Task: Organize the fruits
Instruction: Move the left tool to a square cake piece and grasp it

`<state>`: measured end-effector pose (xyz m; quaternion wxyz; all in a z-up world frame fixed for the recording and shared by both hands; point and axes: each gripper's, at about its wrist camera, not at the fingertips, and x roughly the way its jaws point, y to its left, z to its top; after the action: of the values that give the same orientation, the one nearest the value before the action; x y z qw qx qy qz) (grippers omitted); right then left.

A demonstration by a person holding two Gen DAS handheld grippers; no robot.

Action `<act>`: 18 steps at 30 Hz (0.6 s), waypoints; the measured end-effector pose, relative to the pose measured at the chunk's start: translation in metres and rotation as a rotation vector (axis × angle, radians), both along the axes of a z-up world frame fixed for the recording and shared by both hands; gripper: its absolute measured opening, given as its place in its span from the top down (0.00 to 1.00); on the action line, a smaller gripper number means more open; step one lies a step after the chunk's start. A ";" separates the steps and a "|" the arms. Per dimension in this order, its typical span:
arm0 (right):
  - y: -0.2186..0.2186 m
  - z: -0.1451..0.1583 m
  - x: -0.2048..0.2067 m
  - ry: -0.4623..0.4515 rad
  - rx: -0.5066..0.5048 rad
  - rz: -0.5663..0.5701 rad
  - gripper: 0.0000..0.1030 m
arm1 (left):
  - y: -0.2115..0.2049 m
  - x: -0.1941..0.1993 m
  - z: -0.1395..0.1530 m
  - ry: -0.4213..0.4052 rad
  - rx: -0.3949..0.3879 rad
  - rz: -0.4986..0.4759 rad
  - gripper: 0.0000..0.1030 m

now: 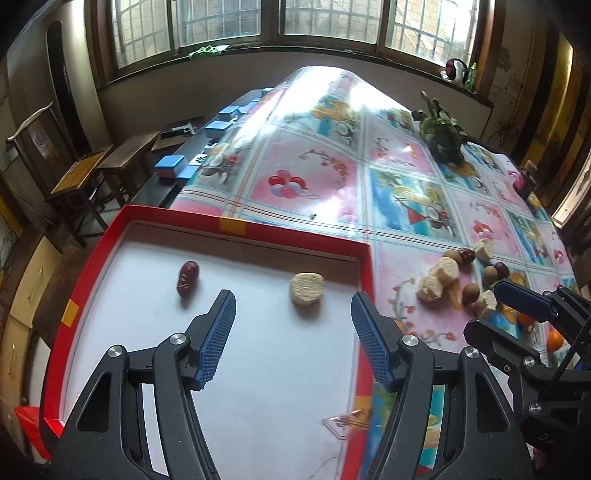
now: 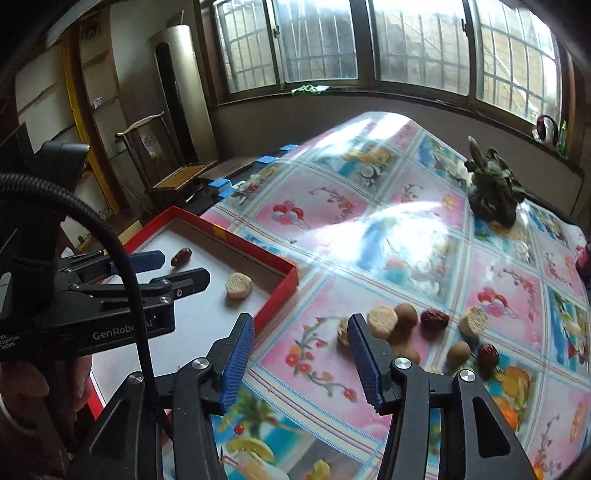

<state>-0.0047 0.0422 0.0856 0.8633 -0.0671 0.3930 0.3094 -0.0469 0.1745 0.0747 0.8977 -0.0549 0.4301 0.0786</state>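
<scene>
Two pieces, a wrinkled dark-red date (image 1: 187, 279) and a pale round biscuit-like slice (image 1: 307, 288), lie near the far edge of the red-rimmed white tray (image 1: 236, 226); both grippers' fingers open, empty, so steer the right gripper (image 2: 301, 363) squarely over the desk's loose pile (image 2: 424, 332) before closing.

I'm working in a lived-in home: barred windows (image 1: 229, 22), wooden chairs (image 1: 74, 177), a tabletop (image 2: 406, 236) under flowery oilcloth.

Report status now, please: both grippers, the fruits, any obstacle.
Left hand-held gripper open, empty, over tray. Right hand-held gripper open, empty, near pile. Date and slice in tray. No obstacle seen.
</scene>
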 end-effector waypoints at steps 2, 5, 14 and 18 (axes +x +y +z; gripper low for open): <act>-0.017 -0.001 -0.008 -0.019 -0.018 -0.028 0.51 | -0.016 0.001 -0.001 0.002 -0.002 -0.028 0.36; -0.044 -0.001 -0.021 -0.060 -0.043 -0.080 0.51 | -0.037 0.002 -0.003 0.011 -0.008 -0.063 0.36; -0.127 -0.009 -0.042 -0.020 -0.013 -0.200 0.46 | -0.087 0.005 -0.008 0.032 -0.008 -0.148 0.36; -0.154 -0.015 -0.051 -0.005 -0.011 -0.244 0.45 | -0.103 0.010 -0.015 0.051 -0.014 -0.179 0.36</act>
<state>-0.0558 -0.1121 0.0703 0.8950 -0.0242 0.3979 0.1999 -0.0369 0.0720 0.0598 0.8895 -0.0208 0.4564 -0.0037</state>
